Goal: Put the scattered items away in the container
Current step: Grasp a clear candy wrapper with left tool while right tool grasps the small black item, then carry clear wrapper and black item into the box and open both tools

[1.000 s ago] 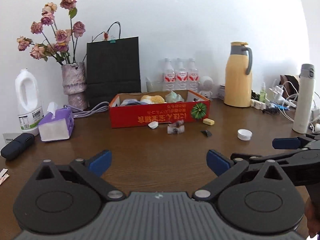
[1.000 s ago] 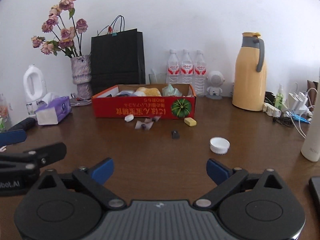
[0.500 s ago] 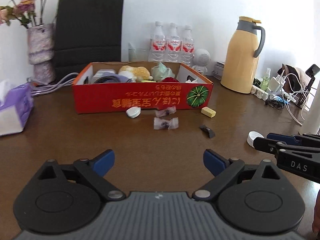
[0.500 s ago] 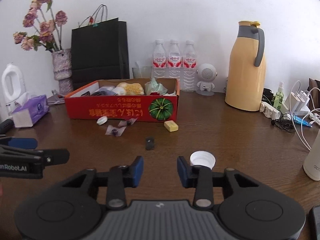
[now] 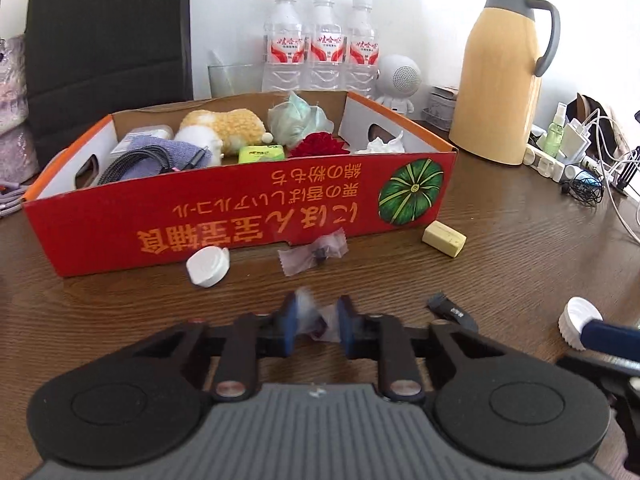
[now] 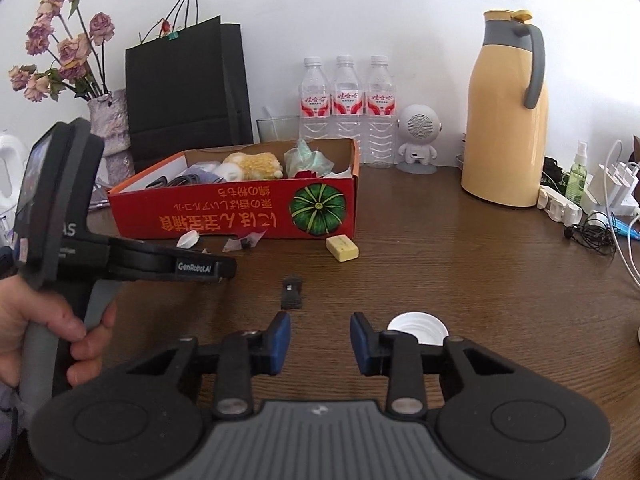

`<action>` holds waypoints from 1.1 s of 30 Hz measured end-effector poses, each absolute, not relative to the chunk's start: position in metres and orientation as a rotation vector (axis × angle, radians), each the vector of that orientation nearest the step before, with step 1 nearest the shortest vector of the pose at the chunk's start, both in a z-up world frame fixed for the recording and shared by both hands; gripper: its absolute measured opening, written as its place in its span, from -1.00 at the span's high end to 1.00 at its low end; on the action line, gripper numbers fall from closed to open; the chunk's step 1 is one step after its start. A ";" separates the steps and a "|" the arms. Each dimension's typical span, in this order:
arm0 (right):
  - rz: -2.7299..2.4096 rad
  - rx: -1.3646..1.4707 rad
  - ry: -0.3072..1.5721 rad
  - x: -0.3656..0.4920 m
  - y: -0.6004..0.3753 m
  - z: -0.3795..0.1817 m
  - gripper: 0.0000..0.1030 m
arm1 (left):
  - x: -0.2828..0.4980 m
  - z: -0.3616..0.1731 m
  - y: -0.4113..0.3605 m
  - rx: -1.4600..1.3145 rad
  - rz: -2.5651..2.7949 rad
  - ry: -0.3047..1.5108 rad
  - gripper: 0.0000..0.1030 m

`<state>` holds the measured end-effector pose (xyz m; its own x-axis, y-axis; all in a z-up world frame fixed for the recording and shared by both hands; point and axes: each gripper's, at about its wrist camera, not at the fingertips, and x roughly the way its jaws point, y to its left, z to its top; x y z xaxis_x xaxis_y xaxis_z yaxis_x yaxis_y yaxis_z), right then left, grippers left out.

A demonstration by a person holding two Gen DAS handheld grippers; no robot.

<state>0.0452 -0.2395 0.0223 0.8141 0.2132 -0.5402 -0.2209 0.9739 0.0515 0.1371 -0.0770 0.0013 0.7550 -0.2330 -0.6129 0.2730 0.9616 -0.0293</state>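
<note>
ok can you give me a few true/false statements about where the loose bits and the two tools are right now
1. The left tool is closed on a candy wrapper. True.
2. The yellow eraser lies inside the red box. False: it lies on the table in front of the box's right corner.
3. The right tool grips the white bottle cap. False: its jaws are apart and empty, with the cap beside its right finger.
4. A plush toy lies in the red box. True.
5. The small black clip lies on the table ahead of the right tool. True.
</note>
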 end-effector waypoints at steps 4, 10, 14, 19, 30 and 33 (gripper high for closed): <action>0.258 -0.080 0.591 0.067 -0.223 0.020 0.39 | 0.121 0.004 -0.064 0.053 -0.259 0.643 0.79; 0.251 -0.112 0.647 0.104 -0.202 0.013 0.46 | 0.097 0.019 -0.039 -0.032 -0.232 0.594 0.79; 0.241 -0.122 0.657 0.110 -0.195 0.007 0.50 | 0.091 0.027 -0.029 -0.059 -0.215 0.574 0.79; 0.252 -0.082 0.656 0.113 -0.199 0.005 0.65 | 0.075 0.039 -0.030 -0.051 -0.217 0.550 0.79; 0.210 -0.100 0.475 0.038 -0.188 0.043 0.81 | -0.032 0.050 -0.027 -0.001 -0.094 0.449 0.79; 0.211 -0.079 0.385 -0.006 -0.189 0.057 0.81 | -0.060 0.052 -0.032 0.022 -0.071 0.390 0.79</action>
